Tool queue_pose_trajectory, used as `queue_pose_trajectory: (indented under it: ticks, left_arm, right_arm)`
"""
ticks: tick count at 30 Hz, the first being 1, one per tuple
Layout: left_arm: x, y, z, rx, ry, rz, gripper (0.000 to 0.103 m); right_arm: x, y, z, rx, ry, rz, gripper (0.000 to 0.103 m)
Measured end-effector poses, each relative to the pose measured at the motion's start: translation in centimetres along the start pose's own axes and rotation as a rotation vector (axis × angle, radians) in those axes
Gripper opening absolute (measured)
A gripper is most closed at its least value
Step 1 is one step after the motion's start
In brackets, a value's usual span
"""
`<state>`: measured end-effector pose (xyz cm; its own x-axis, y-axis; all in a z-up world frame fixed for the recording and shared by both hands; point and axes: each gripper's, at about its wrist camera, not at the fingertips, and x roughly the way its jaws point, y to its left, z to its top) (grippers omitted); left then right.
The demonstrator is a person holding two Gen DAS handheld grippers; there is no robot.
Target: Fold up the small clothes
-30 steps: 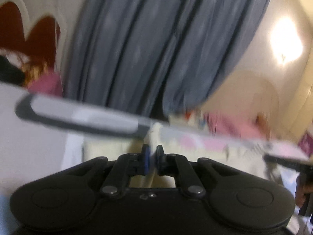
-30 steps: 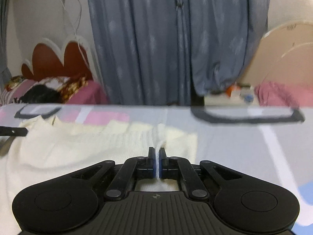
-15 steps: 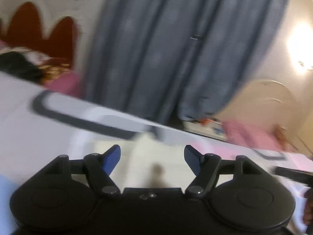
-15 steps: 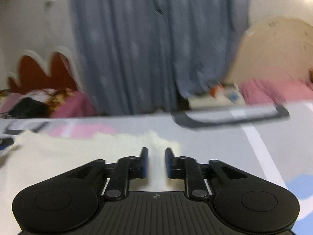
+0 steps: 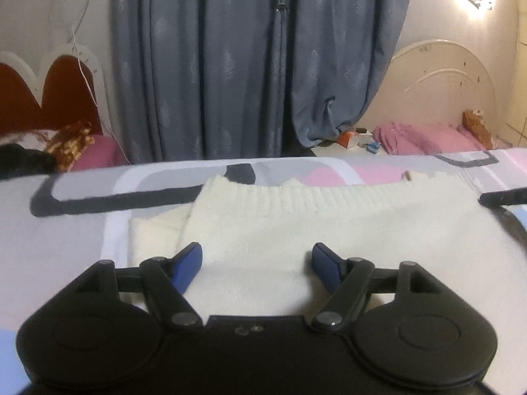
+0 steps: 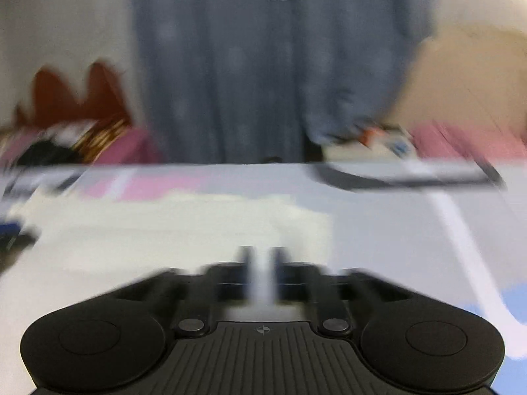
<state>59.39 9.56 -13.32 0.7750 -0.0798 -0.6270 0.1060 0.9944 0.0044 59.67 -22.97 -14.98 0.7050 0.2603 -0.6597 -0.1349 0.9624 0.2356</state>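
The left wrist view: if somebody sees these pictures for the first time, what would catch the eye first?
Most striking is the cream knitted sweater, spread flat on the patterned bedsheet in the middle of the view. The left gripper hangs just over its near part, blue pads wide apart and nothing between them. Behind the bed, tall grey-blue curtains fill the background.

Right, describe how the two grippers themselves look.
Left gripper: matte black body with two rounded lobes, black linkage arms on silver pivot pins, blue pads on its fingers. Right gripper: same black build, plus a ribbed top plate with a small crosshair mark; blurred. No cables or sleeves show.
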Motion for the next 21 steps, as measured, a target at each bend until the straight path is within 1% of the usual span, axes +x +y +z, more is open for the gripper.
queue_pose_trajectory:
  ticks: [1,2,3,4,5,6,7,8,9,10,11,14,15,16,17,18,19,20,21]
  left_arm:
    - [-0.8,-0.8,0.0,0.002,-0.017,-0.004,0.072]
    - [-1.2,-2.1,0.3,0.012,-0.038,-0.023,0.072]
    - [-1.5,-3.4,0.5,0.021,-0.057,-0.043,0.072]
    - [-1.8,-4.8,0.5,0.028,-0.063,-0.062,0.072]
    - [-1.6,-6.1,0.2,0.036,-0.052,-0.085,0.072]
    - [-1.3,-7.3,0.0,0.051,-0.034,-0.098,0.072]
    - [-1.1,-8.3,-0.5,0.073,-0.011,-0.099,0.072]
    - [-0.7,-8.9,-1.1,0.098,0.016,-0.085,0.073]
    - [-0.6,-9.0,-1.9,0.110,0.025,-0.066,0.073]
    - [-1.0,-8.5,-2.6,0.102,0.013,-0.068,0.074]
    - [-1.6,-7.7,-3.2,0.084,0.013,-0.070,0.074]
    - [-4.3,-6.3,-3.6,0.052,0.013,-0.005,0.072]
    - [-5.1,-6.2,-3.7,0.027,0.001,-0.017,0.072]
    - [-5.8,-6.5,-4.0,0.006,-0.009,-0.043,0.072]
    - [-6.4,-7.1,-4.3,0.004,-0.016,-0.056,0.072]
    - [-6.8,-8.0,-4.8,0.010,-0.019,-0.063,0.072]
    - [-7.3,-8.8,-5.5,0.013,-0.015,-0.068,0.072]
    - [-7.4,-9.3,-6.1,0.000,-0.007,-0.065,0.072]
    - [-7.6,-9.6,-6.8,-0.022,0.009,-0.068,0.072]
  right_arm:
    - [-0.6,0.1,0.1,0.006,0.002,0.006,0.000]
    - [-1.5,0.7,0.1,-0.009,-0.015,0.012,0.000]
    - [-2.5,2.0,0.0,-0.044,-0.038,0.041,0.002]
    - [-3.2,3.3,-0.4,-0.075,-0.044,0.086,0.005]
    - [-3.7,4.5,-0.9,-0.103,-0.034,0.122,0.018]
    - [-3.6,6.4,-1.5,-0.155,-0.013,0.153,0.041]
    - [-3.7,8.3,-2.5,-0.229,-0.002,0.166,0.050]
    - [-3.8,9.7,-3.5,-0.299,-0.007,0.165,0.054]
    - [-3.8,10.5,-4.3,-0.341,0.001,0.153,0.053]
    - [-3.8,10.7,-5.0,-0.369,0.012,0.128,0.053]
    - [-4.0,10.2,-5.3,-0.360,0.015,0.123,0.053]
    - [-5.5,7.6,-5.4,-0.292,0.026,0.077,0.053]
    - [-6.6,7.1,-5.4,-0.266,0.007,0.072,0.053]
    - [-7.4,7.1,-5.5,-0.246,-0.002,0.095,0.053]
    - [-8.3,7.5,-5.9,-0.237,-0.009,0.133,0.053]
    - [-9.2,8.4,-6.6,-0.253,-0.015,0.144,0.052]
    - [-9.6,9.4,-7.2,-0.277,-0.009,0.153,0.047]
    - [-9.8,10.4,-7.9,-0.291,0.009,0.168,0.035]
    - [-9.9,11.4,-8.7,-0.296,0.029,0.175,0.028]
